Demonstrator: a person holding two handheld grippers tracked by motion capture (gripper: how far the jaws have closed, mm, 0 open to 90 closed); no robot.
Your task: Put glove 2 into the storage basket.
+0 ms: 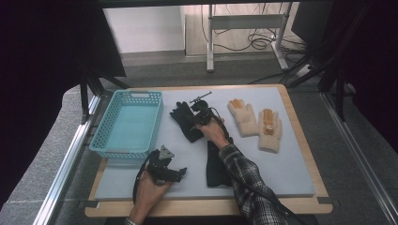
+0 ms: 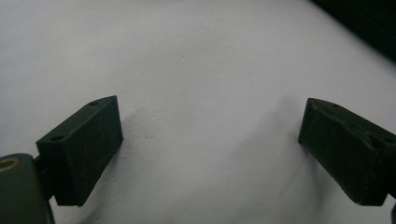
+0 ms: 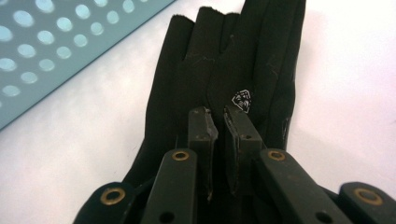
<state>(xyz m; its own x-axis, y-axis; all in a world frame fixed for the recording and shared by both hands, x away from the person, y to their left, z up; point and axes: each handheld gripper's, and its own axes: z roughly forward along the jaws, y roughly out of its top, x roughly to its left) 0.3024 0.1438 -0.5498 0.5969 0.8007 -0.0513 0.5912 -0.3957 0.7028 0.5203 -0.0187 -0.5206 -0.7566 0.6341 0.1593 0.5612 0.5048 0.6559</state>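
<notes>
Left gripper [image 1: 180,171], jaws spread wide over bare grey mat [image 2: 201,70], is seen near the teal basket [image 1: 105,123], while the black glove [image 3: 224,70], marked by a small white unreadable emblem, is pinched by the right gripper [image 3: 223,122] at the mat's middle.

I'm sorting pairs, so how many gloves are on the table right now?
4. One black glove lies beside the basket under the right gripper, another black glove near the front, and two cream gloves on the right.
</notes>
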